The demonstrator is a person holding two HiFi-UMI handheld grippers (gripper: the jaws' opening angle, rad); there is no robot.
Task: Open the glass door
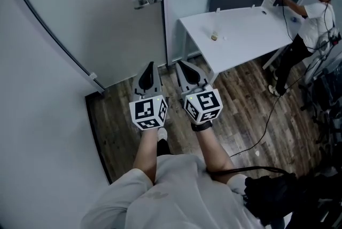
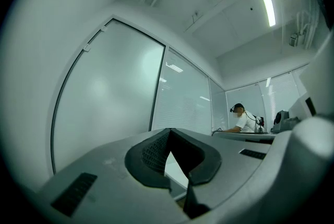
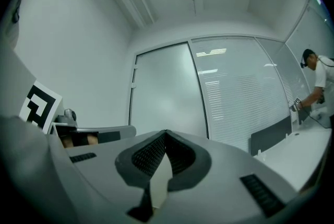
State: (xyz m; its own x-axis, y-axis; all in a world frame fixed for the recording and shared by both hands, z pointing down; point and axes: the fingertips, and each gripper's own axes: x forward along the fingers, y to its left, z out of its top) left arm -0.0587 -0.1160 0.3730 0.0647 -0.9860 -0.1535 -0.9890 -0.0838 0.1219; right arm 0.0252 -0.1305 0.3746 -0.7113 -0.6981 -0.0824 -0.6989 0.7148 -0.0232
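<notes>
Head view shows the left gripper (image 1: 150, 65) and the right gripper (image 1: 179, 63) side by side, close together, both pointing forward. Each gripper's own view shows its jaws clenched together with nothing between them. The frosted glass door (image 1: 96, 14) stands shut ahead of both grippers, apart from them. Its metal handle (image 1: 148, 0) is straight ahead of the left gripper's tips, untouched. A white table (image 1: 251, 44) stands ahead and to the right of the right gripper. Beyond it, farther right, another person (image 1: 312, 17) leans toward the wall.
</notes>
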